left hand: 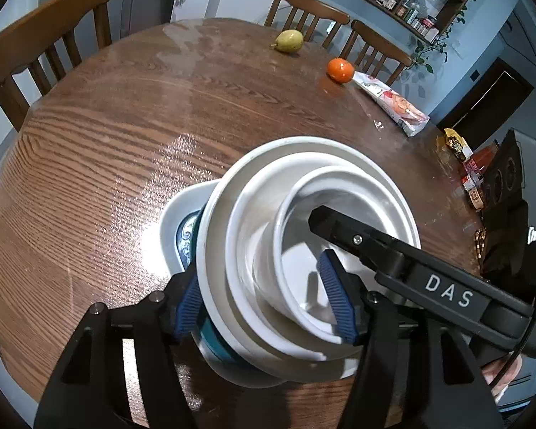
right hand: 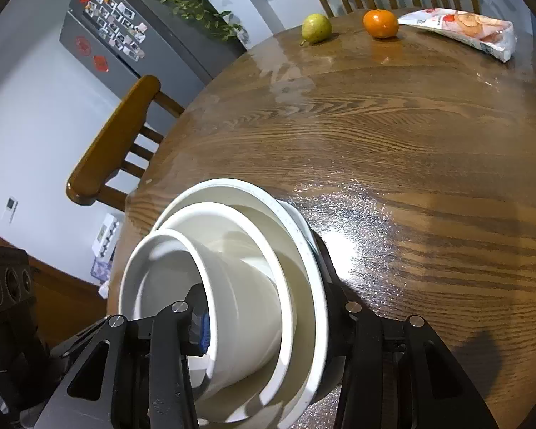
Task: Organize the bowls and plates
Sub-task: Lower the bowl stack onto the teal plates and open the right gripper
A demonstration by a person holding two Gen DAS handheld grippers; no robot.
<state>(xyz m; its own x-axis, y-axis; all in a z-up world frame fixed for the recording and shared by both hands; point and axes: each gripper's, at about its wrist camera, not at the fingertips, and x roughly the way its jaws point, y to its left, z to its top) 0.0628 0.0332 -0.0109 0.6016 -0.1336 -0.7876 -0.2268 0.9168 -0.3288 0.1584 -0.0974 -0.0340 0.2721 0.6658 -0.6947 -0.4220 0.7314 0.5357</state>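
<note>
A nested stack of white bowls (left hand: pixel 303 221) is seen on a blue-patterned plate (left hand: pixel 182 228) near the edge of the round wooden table (left hand: pixel 125 125). The stack's near wall is straddled by the left gripper (left hand: pixel 264 304), whose blue pads (left hand: pixel 334 300) stand either side of it; firm pressing cannot be told. The right gripper (right hand: pixel 268 325) is closed on the stack's walls, one finger inside the innermost bowl (right hand: pixel 232 307). A pear (left hand: pixel 288 40), an orange (left hand: pixel 340 70) and a snack packet (left hand: pixel 389 102) lie well apart at the far side.
</note>
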